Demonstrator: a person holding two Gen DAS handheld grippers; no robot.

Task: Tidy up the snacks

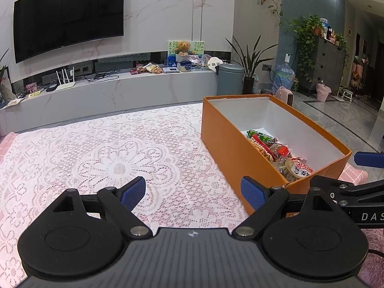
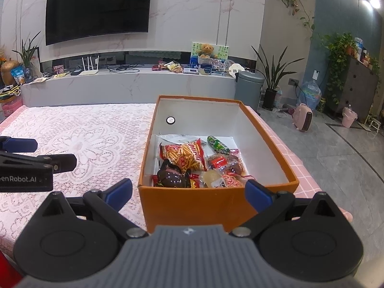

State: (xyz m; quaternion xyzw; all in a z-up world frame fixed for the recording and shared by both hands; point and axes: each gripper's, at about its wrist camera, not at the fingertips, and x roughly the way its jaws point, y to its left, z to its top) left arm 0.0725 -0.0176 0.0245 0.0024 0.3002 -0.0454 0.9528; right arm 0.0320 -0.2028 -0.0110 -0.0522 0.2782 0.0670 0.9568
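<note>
The left gripper [image 1: 193, 190] hovers over the lace-covered bench [image 1: 108, 158], fingers apart and empty; the right gripper [image 2: 189, 192] faces the orange box [image 2: 192, 206], fingers likewise spread; the snacks [image 2: 192, 163] lie heaped inside the box; a television [image 2: 98, 7] hangs beyond.

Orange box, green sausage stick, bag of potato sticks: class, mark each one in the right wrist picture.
orange box [image 2: 192, 206]: right wrist view, on its near outer wall.
green sausage stick [image 2: 218, 144]: right wrist view, mid-length on the wrapper.
bag of potato sticks [image 2: 184, 154]: right wrist view, centre of the bag's front.
</note>
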